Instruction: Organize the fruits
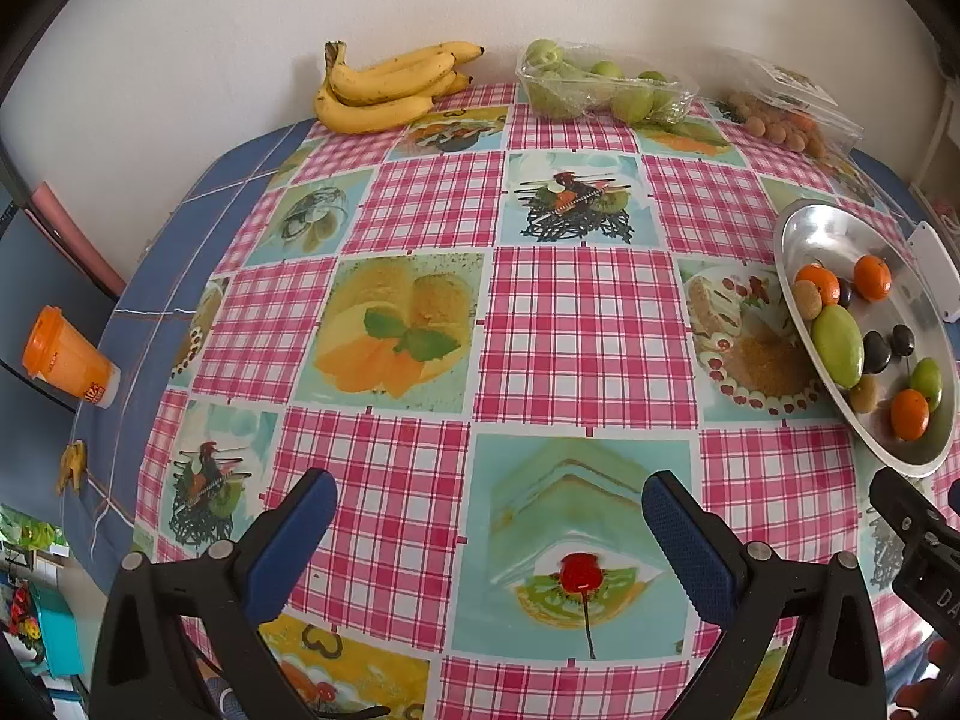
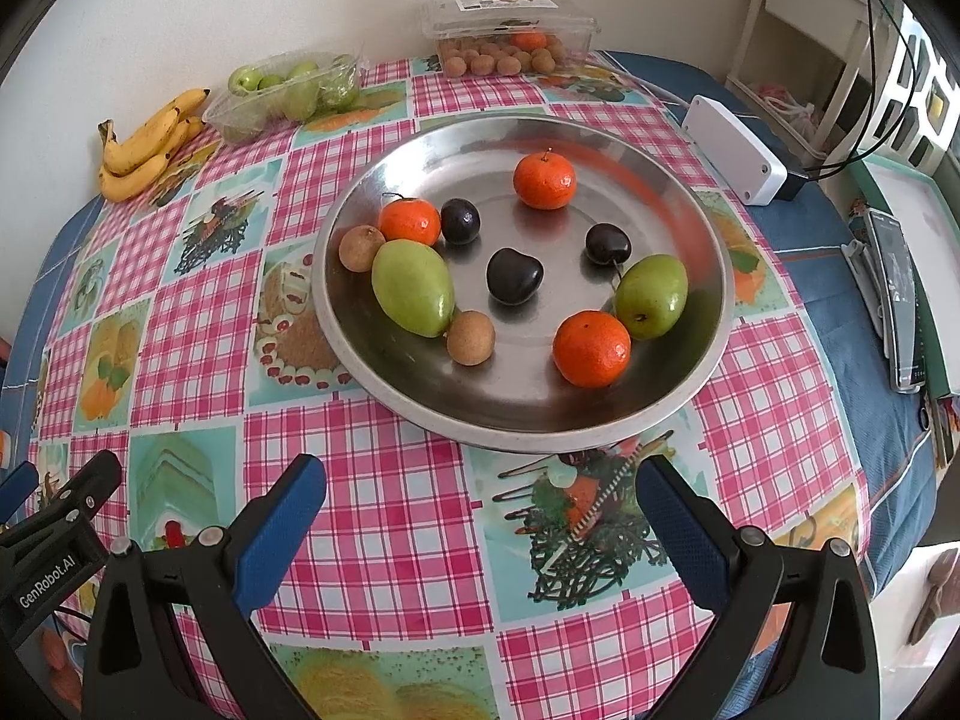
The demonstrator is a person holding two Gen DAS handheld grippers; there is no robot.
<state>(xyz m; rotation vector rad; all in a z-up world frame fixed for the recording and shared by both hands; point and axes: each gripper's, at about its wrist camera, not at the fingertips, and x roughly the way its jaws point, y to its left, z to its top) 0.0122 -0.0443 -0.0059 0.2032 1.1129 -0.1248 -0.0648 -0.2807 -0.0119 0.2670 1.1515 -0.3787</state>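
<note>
A round metal platter [image 2: 528, 138] [image 1: 822, 234] on the patterned table holds mixed fruit: three tangerines [image 2: 591, 349], two green fruits [image 2: 413, 287], three dark plums [image 2: 514, 275] and two small brown fruits [image 2: 471, 337]. My right gripper [image 2: 480, 492] is open just in front of the platter, with nothing between its blue pads. My left gripper [image 1: 489, 504] is open over the tablecloth, left of the platter, also holding nothing. At the back lie a bunch of bananas [image 1: 390, 87] [image 2: 147, 144], a clear tray of green fruit [image 1: 594, 87] [image 2: 288, 93] and a clear box of brown fruits [image 2: 510, 30] [image 1: 780, 111].
A white box [image 2: 735, 150] with a black cable lies right of the platter. An orange-lidded cup [image 1: 66, 357] stands off the table's left side. Flat items [image 2: 900, 294] lie on a stand at the right. A wall backs the table.
</note>
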